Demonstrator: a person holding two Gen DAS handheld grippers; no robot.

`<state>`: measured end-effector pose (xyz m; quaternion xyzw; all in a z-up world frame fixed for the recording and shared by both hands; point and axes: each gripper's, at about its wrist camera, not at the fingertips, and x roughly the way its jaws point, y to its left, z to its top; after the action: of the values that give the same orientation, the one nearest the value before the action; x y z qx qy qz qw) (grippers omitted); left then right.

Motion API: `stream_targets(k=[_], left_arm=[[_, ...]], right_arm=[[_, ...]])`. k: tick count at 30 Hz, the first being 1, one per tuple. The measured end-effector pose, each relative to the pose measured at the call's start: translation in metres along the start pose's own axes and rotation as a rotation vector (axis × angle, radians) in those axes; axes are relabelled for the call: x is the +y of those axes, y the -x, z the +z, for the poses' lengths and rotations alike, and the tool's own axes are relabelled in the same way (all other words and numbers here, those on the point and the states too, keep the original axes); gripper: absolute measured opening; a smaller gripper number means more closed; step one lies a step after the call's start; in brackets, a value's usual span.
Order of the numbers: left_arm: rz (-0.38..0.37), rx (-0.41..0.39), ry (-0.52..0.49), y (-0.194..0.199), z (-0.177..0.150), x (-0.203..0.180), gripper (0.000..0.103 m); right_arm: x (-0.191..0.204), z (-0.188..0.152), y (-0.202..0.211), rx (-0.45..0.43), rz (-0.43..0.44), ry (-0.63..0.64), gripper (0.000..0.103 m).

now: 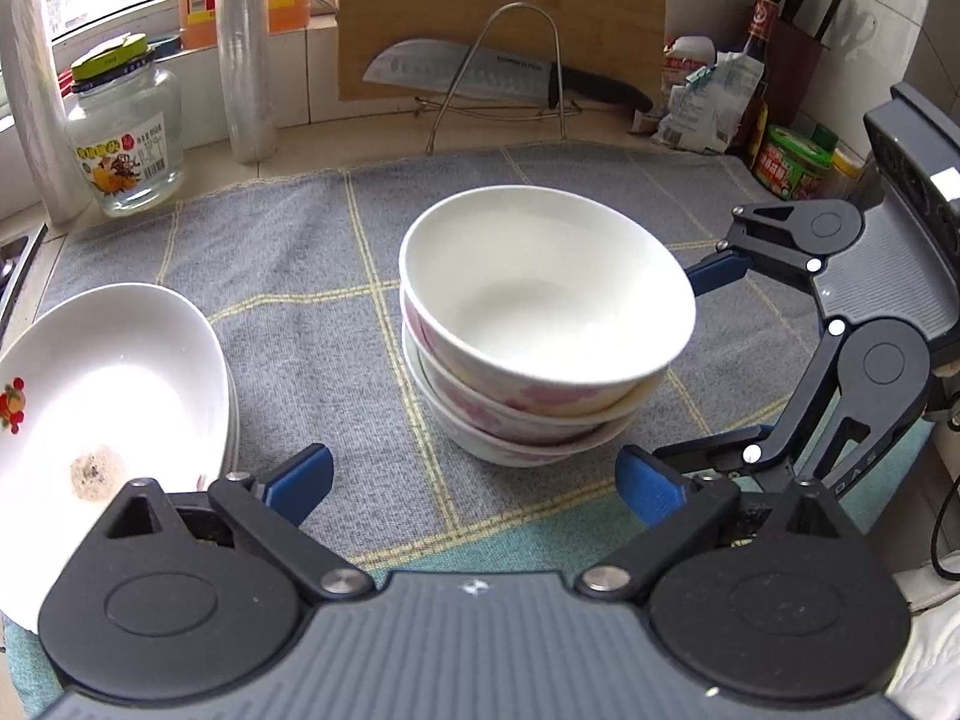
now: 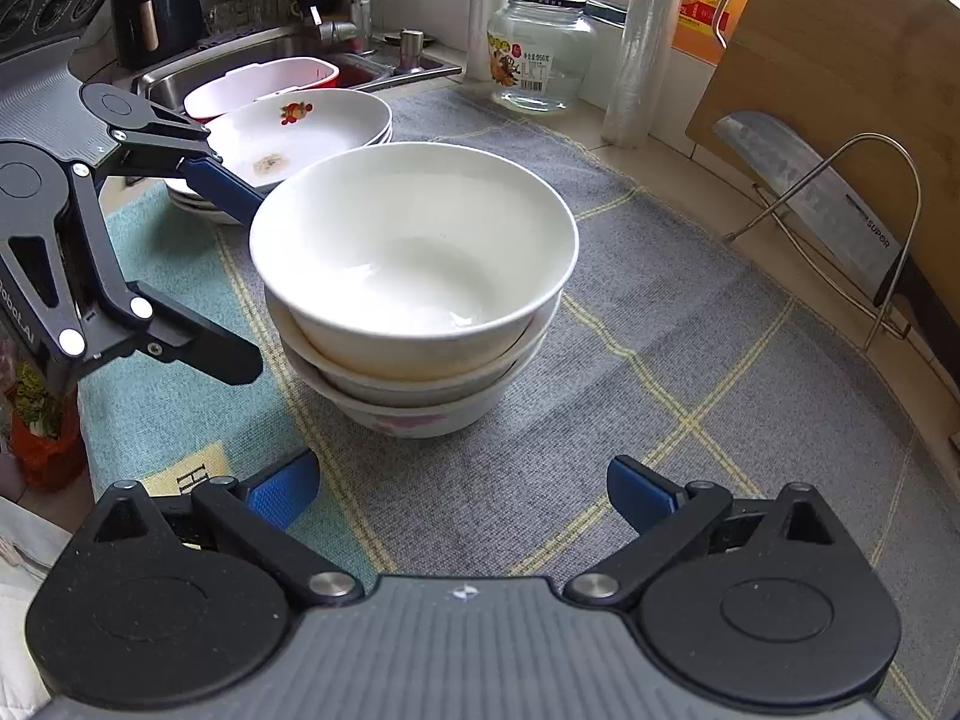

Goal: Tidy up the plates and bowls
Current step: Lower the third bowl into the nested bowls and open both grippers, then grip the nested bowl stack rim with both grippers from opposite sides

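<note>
Three white bowls with pink flowers are stacked (image 1: 540,360) (image 2: 414,300) mid-mat, and the top one sits tilted. A stack of white plates (image 1: 108,396) (image 2: 312,132) with a fruit print and a brown stain lies to the left. My left gripper (image 1: 474,483) (image 2: 249,288) is open wide just short of the bowls' left side, nothing between its pads. My right gripper (image 2: 462,495) (image 1: 702,360) is open wide too, close to the stack's right side, empty. From these views I cannot tell whether any fingertip touches a bowl.
A grey checked mat (image 1: 300,276) covers the counter. At the back stand a glass jar (image 1: 126,138), plastic-wrap rolls (image 1: 243,48), a cutting board (image 1: 498,6), a knife on a wire rack (image 1: 504,81), and bottles, packets and a knife block (image 1: 792,54). The sink (image 2: 252,60) holds a red-and-white basin.
</note>
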<state>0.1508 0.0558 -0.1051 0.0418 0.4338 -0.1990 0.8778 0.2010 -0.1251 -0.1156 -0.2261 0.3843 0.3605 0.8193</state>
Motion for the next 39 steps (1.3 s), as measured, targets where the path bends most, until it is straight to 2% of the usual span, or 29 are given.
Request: stream_targets(k=[9, 16, 20, 28, 34, 39], left_arm=[[0.062, 0.107, -0.019, -0.035, 0.001, -0.016, 0.099], [0.044, 0.116, -0.029, -0.045, 0.001, -0.011, 0.100], [0.056, 0.125, -0.123, -0.048, 0.000, -0.013, 0.103], [0.005, 0.109, -0.201, -0.046, 0.000, -0.012, 0.102], [-0.007, 0.106, -0.296, -0.043, 0.008, -0.018, 0.102], [-0.024, 0.118, -0.422, -0.042, 0.018, -0.020, 0.102]], right_arm=[[-0.012, -0.012, -0.017, -0.007, 0.050, 0.022, 0.103], [-0.016, -0.016, -0.022, -0.003, 0.037, 0.026, 0.103], [-0.018, -0.015, -0.026, 0.001, 0.022, -0.001, 0.103], [-0.015, -0.010, -0.031, 0.003, 0.023, 0.003, 0.103], [-0.007, -0.001, -0.029, 0.003, 0.043, 0.106, 0.103], [-0.006, 0.013, -0.030, -0.001, 0.081, 0.205, 0.103]])
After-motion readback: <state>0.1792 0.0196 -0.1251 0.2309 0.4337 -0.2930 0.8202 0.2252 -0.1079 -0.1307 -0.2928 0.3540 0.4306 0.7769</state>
